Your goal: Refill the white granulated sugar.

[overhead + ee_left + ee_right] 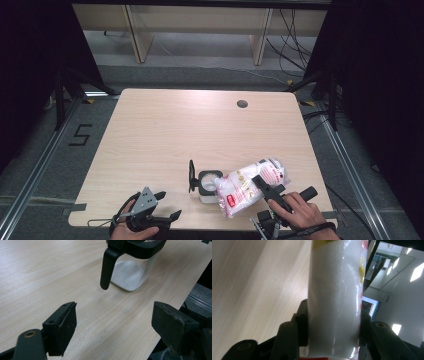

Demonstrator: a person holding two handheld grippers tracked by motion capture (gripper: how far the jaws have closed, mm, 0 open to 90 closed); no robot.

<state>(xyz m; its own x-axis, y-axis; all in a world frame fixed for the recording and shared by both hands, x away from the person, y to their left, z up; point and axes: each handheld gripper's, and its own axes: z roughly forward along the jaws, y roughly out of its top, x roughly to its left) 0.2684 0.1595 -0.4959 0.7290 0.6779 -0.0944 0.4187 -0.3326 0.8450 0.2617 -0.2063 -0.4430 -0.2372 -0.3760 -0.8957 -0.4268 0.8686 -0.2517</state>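
A clear plastic bag of white powder (248, 184) with red print lies tilted, its lower left end over a small clear jar (207, 186). The jar has a black rim and its black lid (191, 175) is flipped up. My right gripper (270, 190) is shut on the bag's near side; in the right gripper view the bag (335, 297) fills the gap between the two jaws of the gripper (334, 325). My left gripper (168, 205) stands open at the table's front edge, left of the jar. In the left gripper view the gripper (115, 320) holds nothing, and the jar (132, 272) with white powder stands ahead.
The light wooden table (200, 130) has a round cable hole (242, 104) at the back right. Black stands and cables (300, 45) are on the floor beyond the far edge. Metal rails (35, 170) run along both sides of the table.
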